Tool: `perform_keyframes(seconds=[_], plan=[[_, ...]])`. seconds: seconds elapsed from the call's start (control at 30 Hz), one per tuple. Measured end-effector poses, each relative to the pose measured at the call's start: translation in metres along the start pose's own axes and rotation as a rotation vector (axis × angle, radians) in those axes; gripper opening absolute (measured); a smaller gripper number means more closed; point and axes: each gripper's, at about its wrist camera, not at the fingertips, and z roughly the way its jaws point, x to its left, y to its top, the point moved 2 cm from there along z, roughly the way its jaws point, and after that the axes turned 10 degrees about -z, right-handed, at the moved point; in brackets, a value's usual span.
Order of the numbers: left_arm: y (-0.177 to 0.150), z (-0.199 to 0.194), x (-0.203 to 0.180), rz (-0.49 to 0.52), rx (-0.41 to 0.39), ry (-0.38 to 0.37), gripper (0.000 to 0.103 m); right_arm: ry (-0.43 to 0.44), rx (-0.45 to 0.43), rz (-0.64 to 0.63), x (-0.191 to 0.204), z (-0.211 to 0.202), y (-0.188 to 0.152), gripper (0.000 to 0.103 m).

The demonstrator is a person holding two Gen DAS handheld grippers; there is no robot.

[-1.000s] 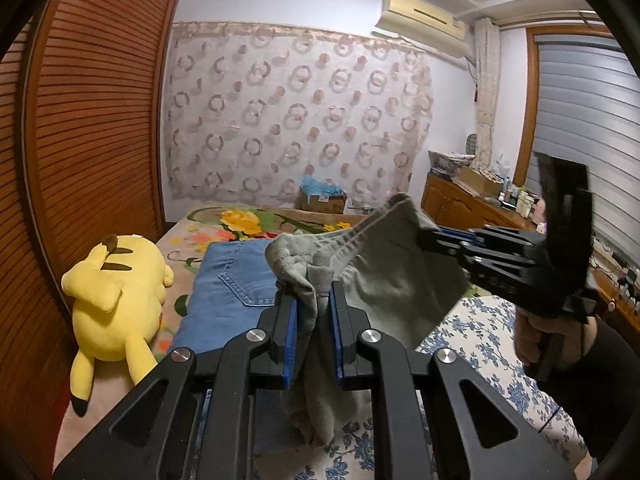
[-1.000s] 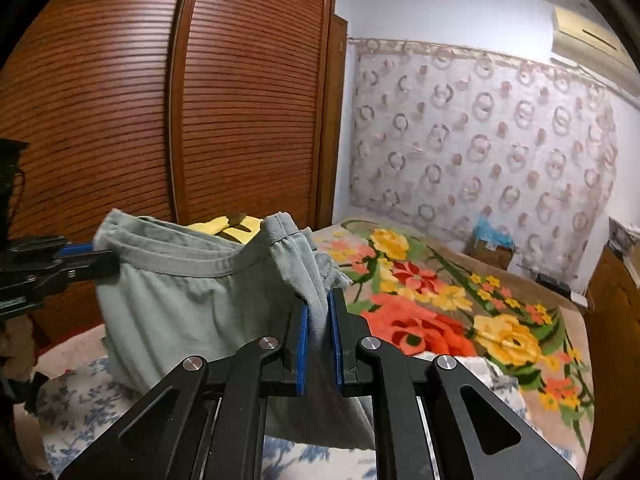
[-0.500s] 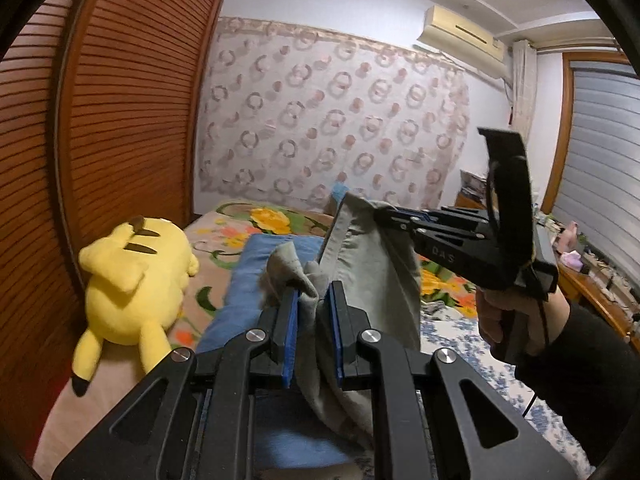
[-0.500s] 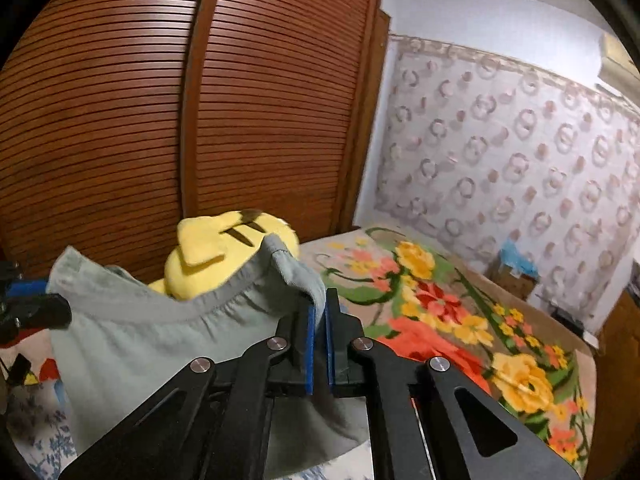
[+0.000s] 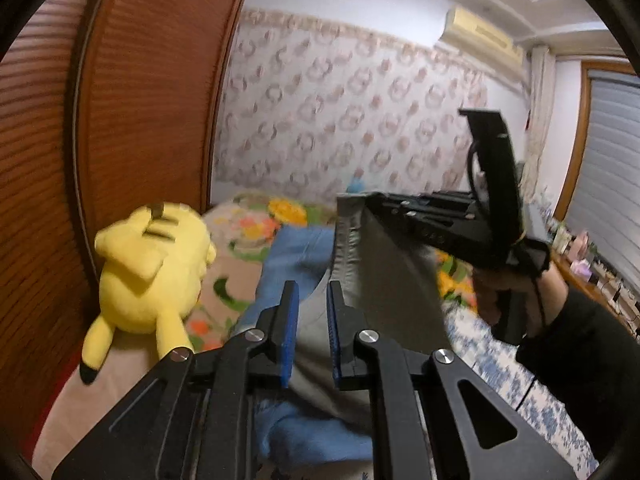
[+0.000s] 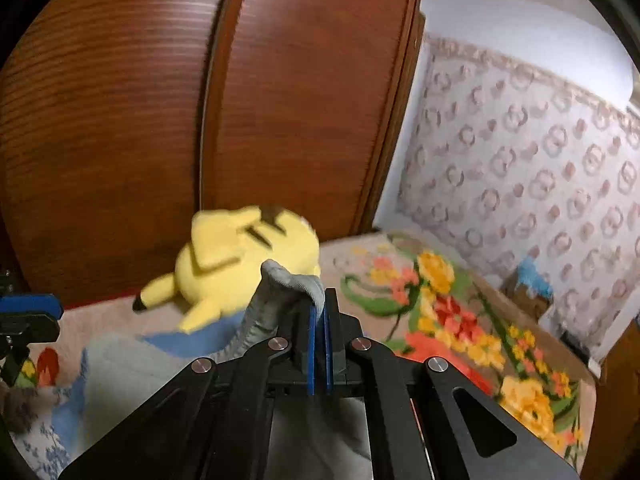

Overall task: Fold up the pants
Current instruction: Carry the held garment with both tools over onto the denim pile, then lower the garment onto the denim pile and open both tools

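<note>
A pair of grey pants (image 5: pixel 394 280) hangs between my two grippers above the bed. In the left wrist view my left gripper (image 5: pixel 312 330) is shut on the lower part of the cloth, which fills the narrow gap between its blue pads. My right gripper (image 5: pixel 362 200) pinches the seamed top edge higher up and to the right, held by a hand (image 5: pixel 508 288) in a black sleeve. In the right wrist view my right gripper (image 6: pixel 319 322) is shut on a fold of the grey pants (image 6: pixel 280 290). My left gripper (image 6: pixel 28 316) shows at the left edge.
Blue jeans (image 5: pixel 290 258) lie flat on the flowered bed cover (image 6: pixel 448 312) under the grey pants. A yellow plush toy (image 5: pixel 152 272) rests against the wooden wardrobe doors (image 6: pixel 280 100) at the left. A low dresser (image 5: pixel 600 280) with small items stands at the right.
Both grippers have swung left toward the wardrobe and sunk a little. The right gripper has come closer to the left one and its pads have closed tighter. The bunched cloth now hangs in a flatter sheet.
</note>
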Motion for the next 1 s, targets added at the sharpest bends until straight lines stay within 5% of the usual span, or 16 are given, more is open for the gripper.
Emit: perform_keyframes(seconds=[0.07,0.23,0.5,0.9,1.0], plan=[[-0.005,0.006,0.003,-0.004,0.033,0.015,0.025,0.004,0.050,0.015,-0.004,0.008,-0.014,0.007],[-0.013,0.016,0.002,0.014,0.070,0.028,0.047,-0.005,0.105,0.084,-0.022,0.008,-0.037,0.035],[-0.023,0.036,0.011,-0.015,0.163,0.053,0.050,0.014,0.102,0.203,-0.040,-0.015,-0.063,0.050],[-0.033,0.035,0.018,-0.035,0.181,0.063,0.052,0.122,0.160,0.286,-0.061,0.025,-0.048,0.050],[-0.033,0.037,0.016,-0.038,0.189,0.031,0.037,0.165,0.169,0.321,-0.071,0.029,-0.055,0.050]])
